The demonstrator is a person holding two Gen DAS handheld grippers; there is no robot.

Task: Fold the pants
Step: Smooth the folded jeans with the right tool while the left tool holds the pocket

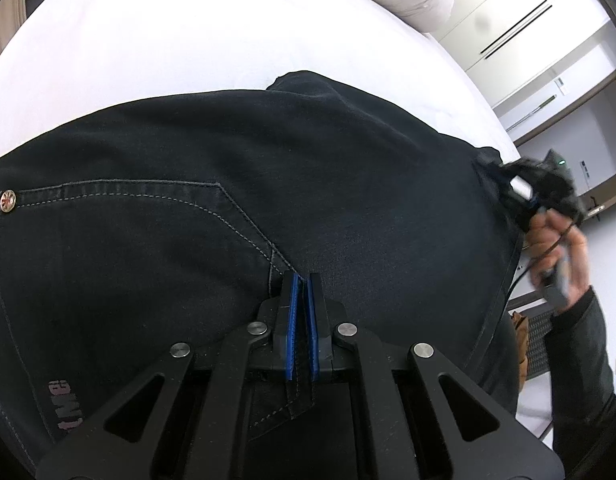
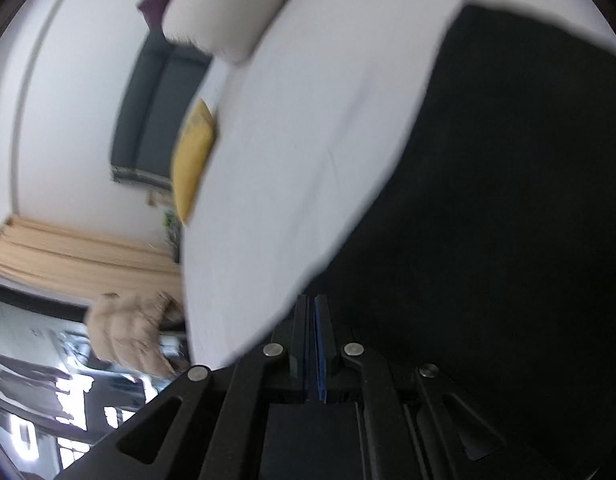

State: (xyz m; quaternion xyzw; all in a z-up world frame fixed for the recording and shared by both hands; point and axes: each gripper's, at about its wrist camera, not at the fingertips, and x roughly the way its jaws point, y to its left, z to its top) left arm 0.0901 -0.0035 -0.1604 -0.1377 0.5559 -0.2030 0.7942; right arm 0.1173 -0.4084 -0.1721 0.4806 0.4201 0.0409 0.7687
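Your left gripper (image 1: 301, 280) was clamped on the dark pants (image 1: 268, 168) lying on the white bed (image 1: 168, 40); your right gripper (image 2: 312, 304) pinched their edge.

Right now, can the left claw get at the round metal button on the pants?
Probably not yet. The left claw is shut on a fold of the pants near the pocket seam. The button lies uncovered far to the left, so nothing blocks it, but the claw must release first.
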